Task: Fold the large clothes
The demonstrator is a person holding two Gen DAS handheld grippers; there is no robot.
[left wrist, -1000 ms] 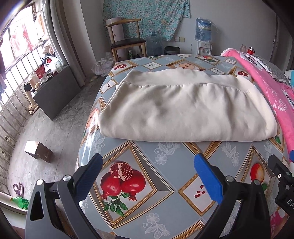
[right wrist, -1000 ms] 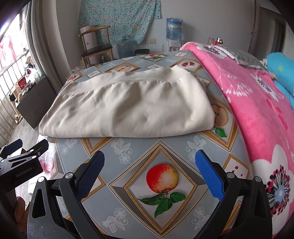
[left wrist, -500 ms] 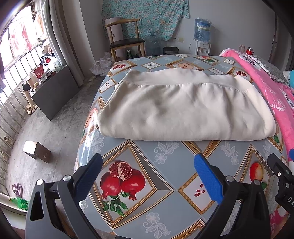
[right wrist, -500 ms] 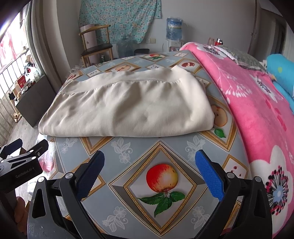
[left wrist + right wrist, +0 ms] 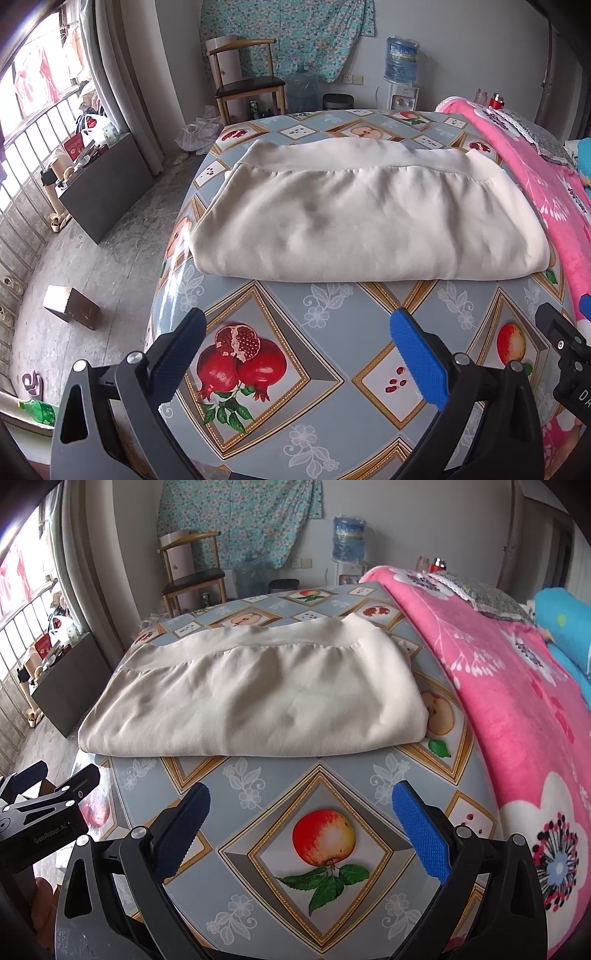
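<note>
Garment (image 5: 365, 221): cream, folded, lying ahead of both my claws on fruit-print tablecloth (image 5: 325, 325)
Left gripper (image 5: 295, 354): wide, empty
Right gripper (image 5: 301, 827): wide, empty (pink blanket (image 5: 517, 709) to its right)

Desk (image 5: 332, 321) in a fruit-print cloth, carrying one folded garment (image 5: 369, 221).

The desk's grey-blue cover shows gold-framed diamonds with pomegranates, apples and seeds. A cream garment lies folded flat across its middle and far part, ribbed band toward the far edge, folded edge toward the near side. A pink flowered blanket (image 5: 517, 709) lies along the desk's right side, just beside the garment. The near part of the cover is bare.
</note>
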